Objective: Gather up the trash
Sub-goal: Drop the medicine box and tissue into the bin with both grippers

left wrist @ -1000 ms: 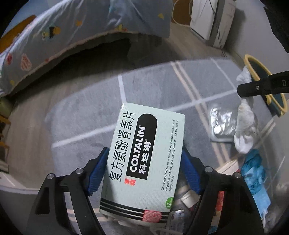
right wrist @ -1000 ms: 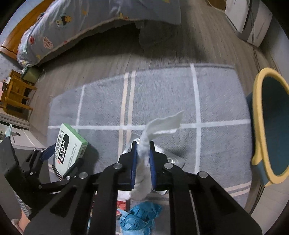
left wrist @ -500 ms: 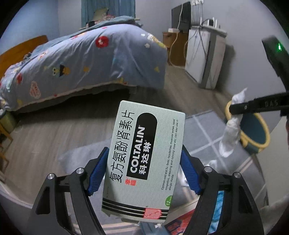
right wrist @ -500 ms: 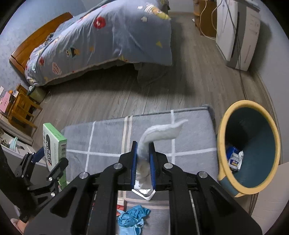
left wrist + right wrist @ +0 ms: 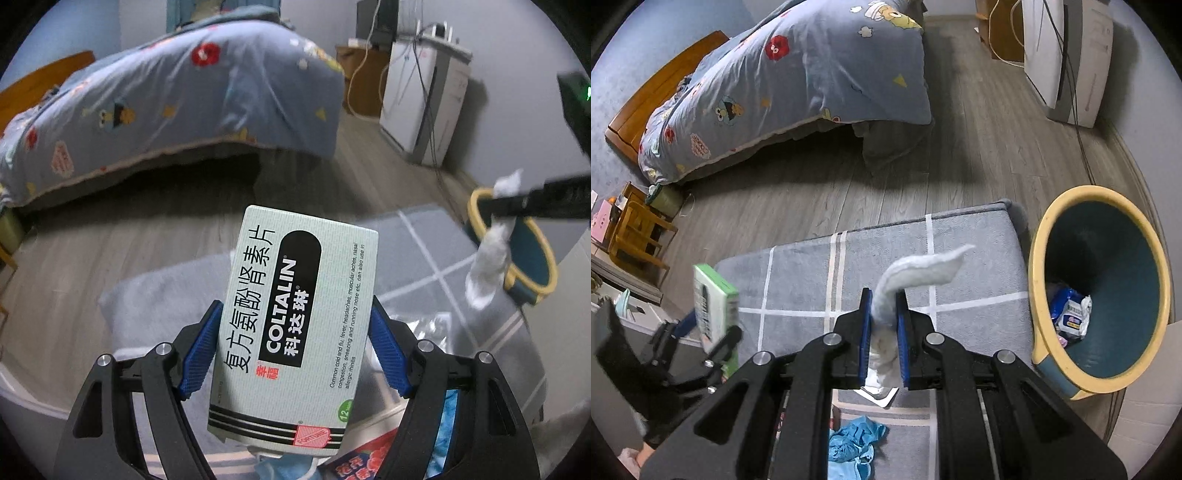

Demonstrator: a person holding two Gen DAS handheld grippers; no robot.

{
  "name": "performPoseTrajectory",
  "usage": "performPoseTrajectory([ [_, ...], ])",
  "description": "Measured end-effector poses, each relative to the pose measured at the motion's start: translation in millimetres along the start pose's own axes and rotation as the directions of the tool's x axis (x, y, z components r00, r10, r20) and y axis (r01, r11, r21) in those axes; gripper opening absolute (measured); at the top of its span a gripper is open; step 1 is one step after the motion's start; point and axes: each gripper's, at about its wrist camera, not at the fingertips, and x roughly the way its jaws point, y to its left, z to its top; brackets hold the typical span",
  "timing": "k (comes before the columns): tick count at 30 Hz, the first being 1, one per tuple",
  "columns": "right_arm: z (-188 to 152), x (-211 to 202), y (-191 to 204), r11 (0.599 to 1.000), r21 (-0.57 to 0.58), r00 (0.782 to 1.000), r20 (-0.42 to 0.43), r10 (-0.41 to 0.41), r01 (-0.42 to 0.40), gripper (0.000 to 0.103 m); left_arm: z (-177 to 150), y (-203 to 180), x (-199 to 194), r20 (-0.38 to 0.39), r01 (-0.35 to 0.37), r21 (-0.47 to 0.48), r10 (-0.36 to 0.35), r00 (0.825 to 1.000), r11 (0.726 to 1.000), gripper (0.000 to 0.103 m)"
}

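My left gripper [image 5: 295,350] is shut on a pale green Coltalin medicine box [image 5: 295,328], its blue pads pressing both long sides; the box [image 5: 713,306] shows at the left of the right wrist view, lifted off the rug. My right gripper [image 5: 884,325] is shut on a white crumpled tissue [image 5: 916,273], whose end curls up to the right. From the left wrist view that tissue [image 5: 491,258] hangs in front of the bin [image 5: 532,251]. The yellow-rimmed teal bin [image 5: 1038,280] stands right of the rug with wrappers [image 5: 1071,314] inside.
A grey rug [image 5: 971,258] with white lines covers the floor below both grippers. A blue cloth [image 5: 853,443], a foil piece [image 5: 875,397] and a red packet [image 5: 369,458] lie on it. A bed [image 5: 798,81] stands behind, a white appliance [image 5: 1067,55] by the wall.
Both grippers have risen from the rug with their loads. The views tilted up, bringing bed and bin into sight. The right gripper drew nearer the bin.
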Motion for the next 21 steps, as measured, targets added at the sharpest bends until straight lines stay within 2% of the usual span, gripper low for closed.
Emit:
performPoseTrajectory([
  [5, 3, 4, -3, 1.000, -0.014, 1.000, 0.001, -0.002, 0.002, 0.012, 0, -11, 4, 0.002, 0.005, 0.049, -0.005, 1.000, 0.999, 0.076],
  [15, 12, -13, -30, 1.000, 0.025, 0.999, 0.038, -0.008, 0.007, 0.012, 30, -25, -26, 0.108, 0.045, 0.025, -0.048, 0.993, 0.999, 0.076],
  [21, 14, -34, -51, 0.999, 0.047, 0.998, 0.067, -0.022, 0.019, 0.012, 41, -40, -33, 0.124, 0.041, 0.029, -0.044, 0.991, 0.999, 0.076],
])
